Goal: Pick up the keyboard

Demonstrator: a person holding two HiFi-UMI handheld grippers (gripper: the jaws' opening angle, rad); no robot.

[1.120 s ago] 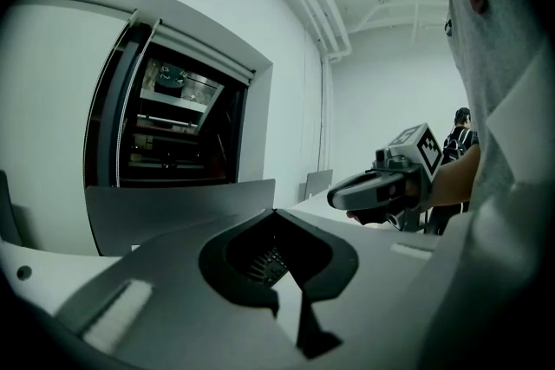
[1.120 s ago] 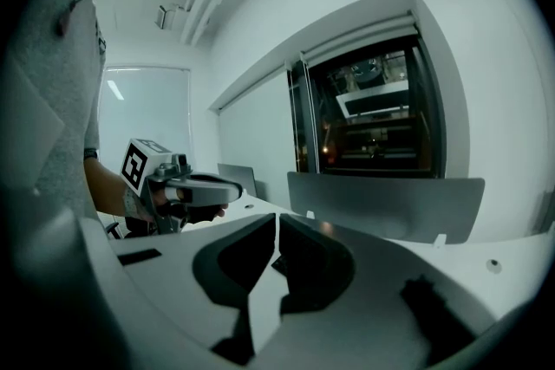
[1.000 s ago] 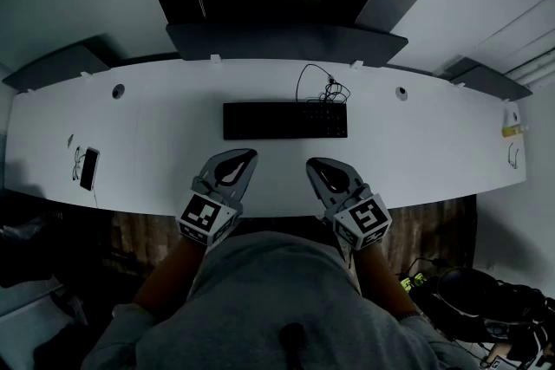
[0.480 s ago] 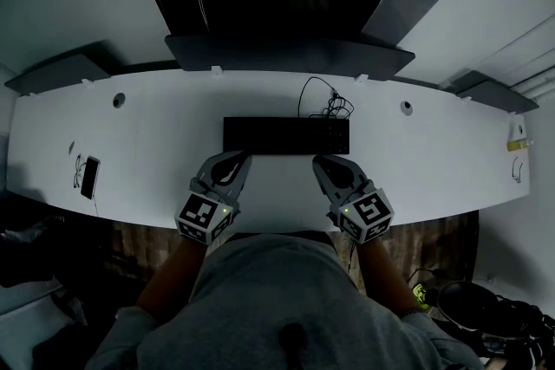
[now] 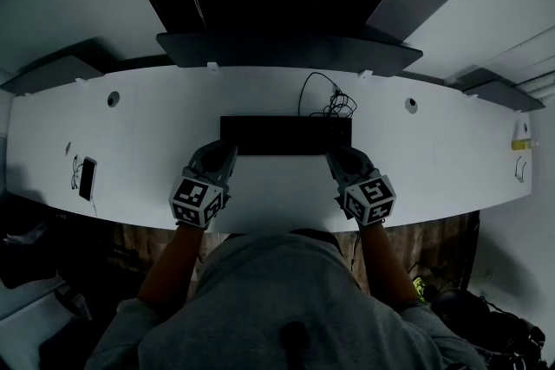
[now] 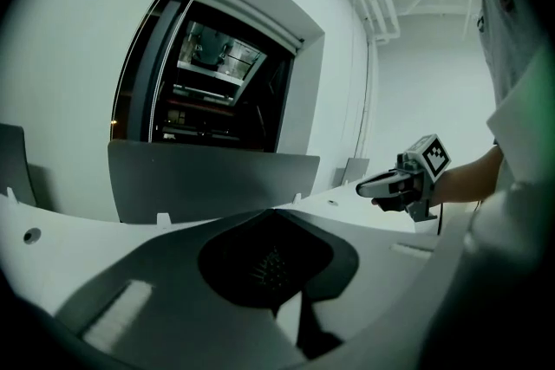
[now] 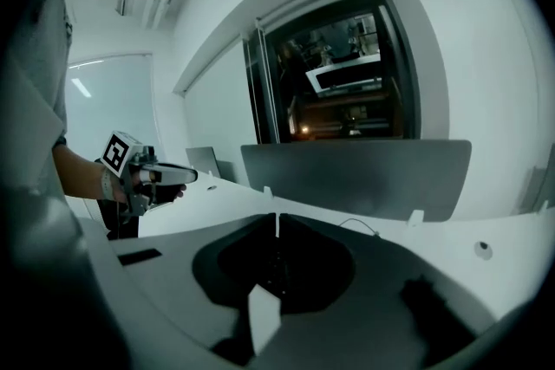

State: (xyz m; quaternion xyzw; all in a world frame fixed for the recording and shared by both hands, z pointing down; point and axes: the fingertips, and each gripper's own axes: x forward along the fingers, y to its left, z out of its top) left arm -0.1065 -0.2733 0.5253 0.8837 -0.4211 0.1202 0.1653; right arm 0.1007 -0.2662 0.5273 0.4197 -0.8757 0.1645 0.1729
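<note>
White worktop (image 5: 451, 160), curved, seen from above in dim light. At its far left we note a dark phone (image 5: 88, 178) lying flat near the front edge, well apart from everything else.

Left tongs (image 5: 220, 152): jaws fully together, nothing held. The tip reaches the near left corner of the keyboard (image 5: 286, 135). We cannot tell whether it touches. In the left gripper view the two jaws meet at a point, and dark keys show faintly through the gap behind the tips.

The keyboard is black and lies flat in the middle of the worktop, its long side running across and parallel to the front edge. It rests on the surface, not lifted. Just beyond its far right end lies a loose black cable (image 5: 329, 104), coiled in a small tangle. Behind that stands a grey divider panel (image 5: 286, 52) along the back edge.

Right tongs (image 5: 343, 155): jaws likewise closed tight, empty. The tip sits at the keyboard's near right corner; contact is not resolvable. The right gripper view shows the jaws pressed together with only a thin seam between them.

The marker cubes of both tongs sit near the front edge of the worktop, with a forearm behind each.
</note>
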